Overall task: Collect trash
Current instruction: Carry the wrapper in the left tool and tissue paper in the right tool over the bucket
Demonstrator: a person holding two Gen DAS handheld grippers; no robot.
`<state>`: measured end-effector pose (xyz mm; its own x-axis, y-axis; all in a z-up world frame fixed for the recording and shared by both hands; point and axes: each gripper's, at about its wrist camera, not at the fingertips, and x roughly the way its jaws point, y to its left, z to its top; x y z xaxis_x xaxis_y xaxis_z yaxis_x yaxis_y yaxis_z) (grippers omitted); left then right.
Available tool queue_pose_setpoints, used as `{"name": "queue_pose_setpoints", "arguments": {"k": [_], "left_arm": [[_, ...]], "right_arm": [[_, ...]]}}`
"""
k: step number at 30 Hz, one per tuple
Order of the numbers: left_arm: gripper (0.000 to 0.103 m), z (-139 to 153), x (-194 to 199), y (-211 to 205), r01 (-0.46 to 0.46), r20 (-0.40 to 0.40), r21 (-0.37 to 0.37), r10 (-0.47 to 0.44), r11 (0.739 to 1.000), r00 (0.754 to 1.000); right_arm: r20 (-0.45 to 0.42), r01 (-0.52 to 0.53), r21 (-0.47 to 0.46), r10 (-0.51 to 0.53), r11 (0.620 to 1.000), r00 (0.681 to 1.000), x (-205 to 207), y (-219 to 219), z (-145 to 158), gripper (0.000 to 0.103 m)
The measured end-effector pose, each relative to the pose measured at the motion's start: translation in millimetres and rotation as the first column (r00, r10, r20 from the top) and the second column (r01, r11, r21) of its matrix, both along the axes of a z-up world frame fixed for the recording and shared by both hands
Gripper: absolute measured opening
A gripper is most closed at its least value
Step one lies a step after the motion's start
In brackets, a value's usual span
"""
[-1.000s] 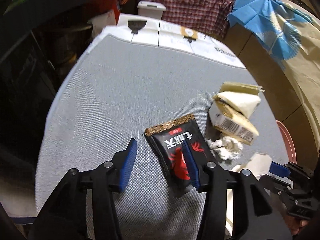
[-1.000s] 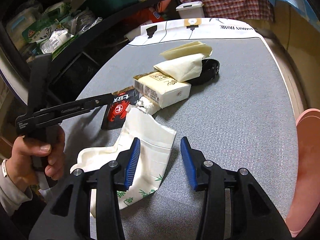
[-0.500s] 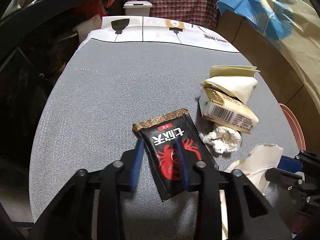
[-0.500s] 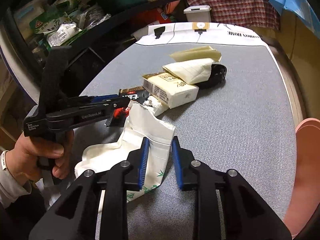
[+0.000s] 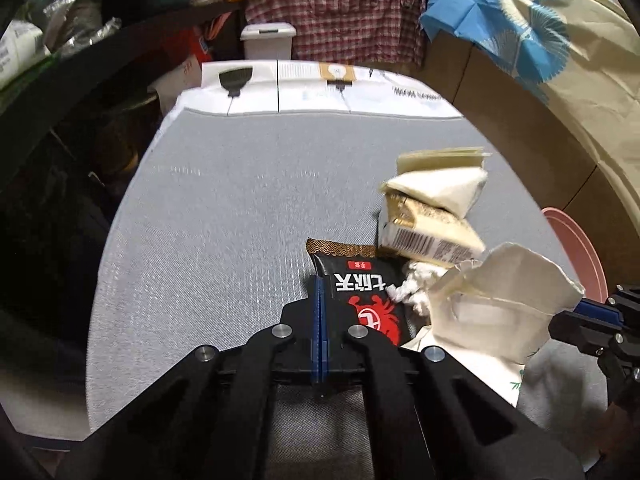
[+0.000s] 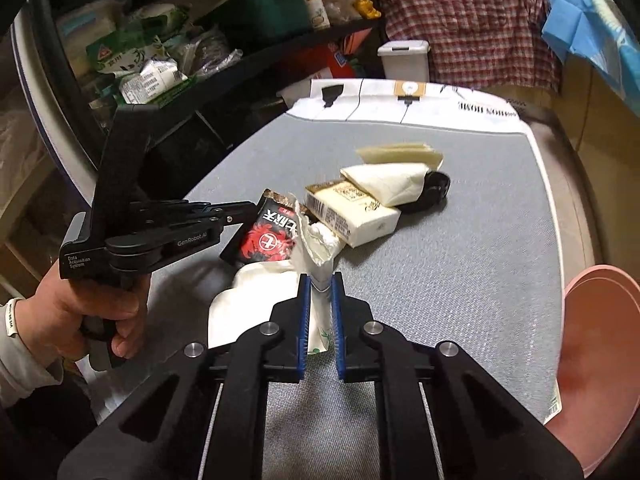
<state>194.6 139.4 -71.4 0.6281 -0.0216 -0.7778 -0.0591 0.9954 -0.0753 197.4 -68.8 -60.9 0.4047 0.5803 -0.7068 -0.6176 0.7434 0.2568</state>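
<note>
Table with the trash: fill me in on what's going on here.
A person is clearing litter off the grey table with two handheld grippers. The left gripper is shut on the edge of the black snack wrapper. The right gripper is shut on the white paper bag. The tissue pack and crumpled tissue lie untouched.

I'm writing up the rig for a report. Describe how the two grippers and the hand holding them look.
Both the left gripper and the right gripper are matte black plastic with angular cut-out arms, silver round screws and blue ribbed pads. The left one carries white lettering, "GenRobot.AI" and "Data Acquisition System". The bare left hand shows a pale sleeve cuff and a white wristband. No cables are visible.
</note>
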Motion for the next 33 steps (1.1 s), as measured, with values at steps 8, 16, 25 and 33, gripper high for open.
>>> {"name": "queue_pose_setpoints", "arguments": {"k": [8,16,25,33], "left_arm": [[0.000,27,-13,-7,-0.006,0.066,0.025,0.004,1.000,0.998],[0.000,51,-29,-20,0.003,0.116,0.043,-0.008,0.999,0.993],[0.000,77,-47,-30,0.013,0.177,0.045,-0.021,0.999,0.984],[0.000,94,-54,-44,0.032,0.216,0.045,-0.041,0.998,0.976]], "right_arm": [[0.069,0.008,0.018,-0.009,1.000,0.998,-13,-10,25,0.008],[0.141,0.042,0.017,-0.044,0.999,0.989,-26,-23,46,0.008],[0.214,0.112,0.024,-0.114,0.993,0.970,-36,-46,72,0.008],[0.247,0.173,0.043,-0.178,0.984,0.952,-38,-74,100,0.008]]}}
